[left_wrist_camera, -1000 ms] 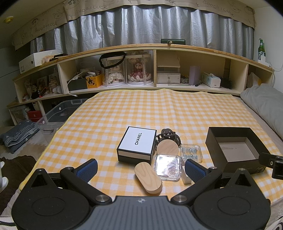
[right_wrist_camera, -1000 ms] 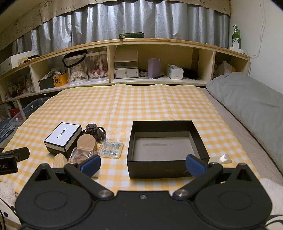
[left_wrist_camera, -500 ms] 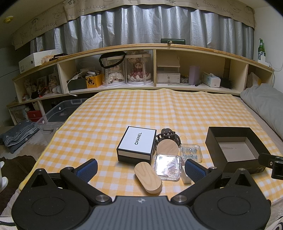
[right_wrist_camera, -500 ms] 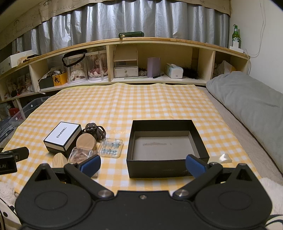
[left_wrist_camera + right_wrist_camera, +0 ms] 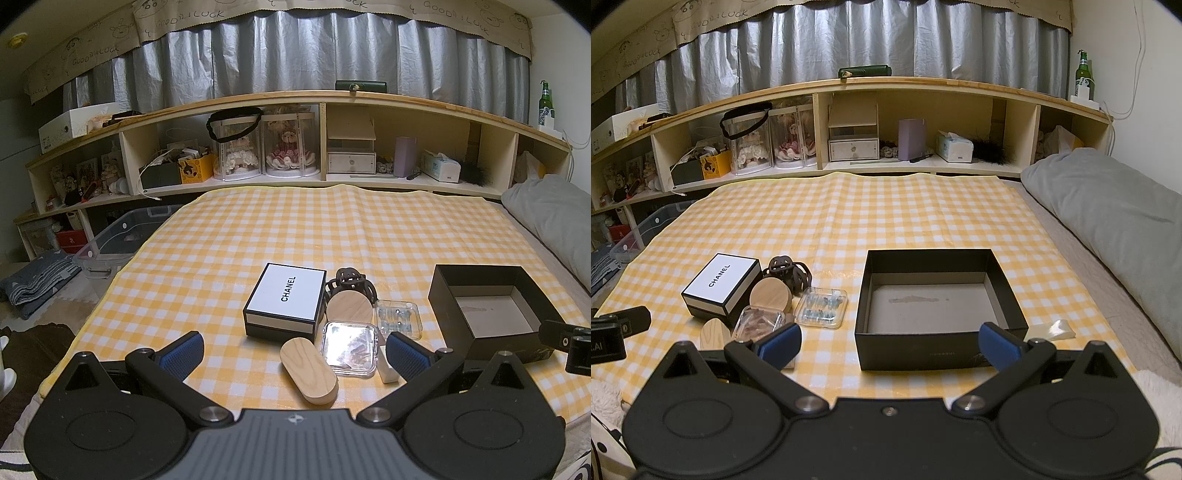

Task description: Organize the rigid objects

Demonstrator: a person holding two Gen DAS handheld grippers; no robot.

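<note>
Black open box (image 5: pixel 938 354) just ahead of right gripper (image 5: pixel 890 341), Chanel box (image 5: pixel 284 299) left of it; both grippers spread wide, empty, left gripper (image 5: pixel 295 349) facing wooden oval (image 5: pixel 308 373)

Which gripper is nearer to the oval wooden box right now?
Left. The left gripper hangs open just short of the oval wooden box, which lies between its fingers. The right gripper faces the black tray, off to the side.

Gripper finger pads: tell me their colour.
Blue, ribbed pads on black fingers of both grippers; clearest in the left wrist view.
</note>
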